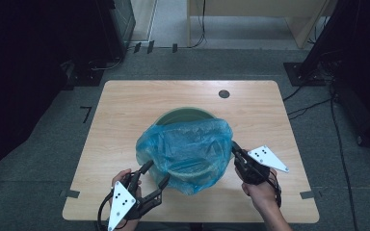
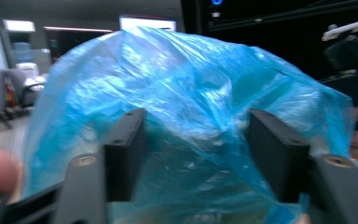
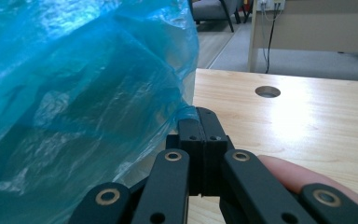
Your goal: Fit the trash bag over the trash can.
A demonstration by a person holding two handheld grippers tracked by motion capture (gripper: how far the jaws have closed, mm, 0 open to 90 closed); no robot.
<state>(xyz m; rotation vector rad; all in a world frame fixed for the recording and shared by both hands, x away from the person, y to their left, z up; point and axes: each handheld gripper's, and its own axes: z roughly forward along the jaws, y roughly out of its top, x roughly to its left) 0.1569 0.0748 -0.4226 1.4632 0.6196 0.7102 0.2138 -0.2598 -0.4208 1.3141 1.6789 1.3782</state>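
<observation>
Your right gripper [image 1: 234, 147] pinches the blue bag [image 1: 188, 149] at its right edge, jaws pressed together on the film, so the bag stays draped over the green bin [image 1: 185, 114] mid-table. Your left gripper [image 1: 155, 174] waits at the bag's near-left side, jaws apart, film between them ungripped, likely ready to retake the rim.

1. The blue plastic bag [image 1: 188, 149] billows over the green bin [image 1: 185, 114] at the frame's centre and blocks any straight pass across the middle of the table [image 1: 125, 106].
2. Bare wood lies open along the upper edge and down the left and right sides of the frame.
3. The left gripper [image 1: 155, 176] at lower left and the right gripper [image 1: 233, 146] at lower right crowd the bag's near flanks.
4. A round hole [image 1: 224, 94] sits upper right.
</observation>
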